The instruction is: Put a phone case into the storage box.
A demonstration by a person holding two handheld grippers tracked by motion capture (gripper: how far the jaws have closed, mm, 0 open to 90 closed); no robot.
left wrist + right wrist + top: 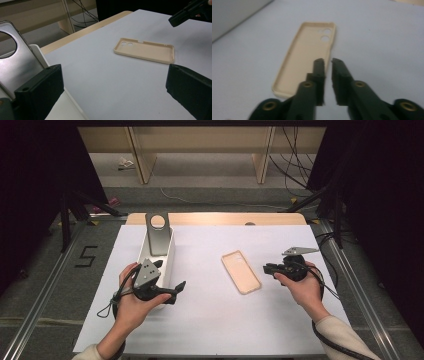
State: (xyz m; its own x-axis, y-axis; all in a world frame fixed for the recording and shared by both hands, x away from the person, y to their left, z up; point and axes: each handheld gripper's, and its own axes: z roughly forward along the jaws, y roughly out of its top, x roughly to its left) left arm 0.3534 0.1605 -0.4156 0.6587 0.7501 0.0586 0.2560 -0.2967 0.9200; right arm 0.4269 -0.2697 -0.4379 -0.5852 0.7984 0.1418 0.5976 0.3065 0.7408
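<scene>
beige phone case (241,271), flat on white surface (210,320), long axis 11-to-5. right gripper (269,268) nearer, case at its 9 o'clock; fingers together, empty. left gripper (176,290) fingers apart, empty.

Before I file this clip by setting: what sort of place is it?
Probably a lab recording booth, not a home: a table under a white sheet, ringed by black curtains, with loose cables on the floor and metal rails alongside.

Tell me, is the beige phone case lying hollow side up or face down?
Hollow side up: the case shows its raised rim and inner floor, flat on the white sheet.
</scene>
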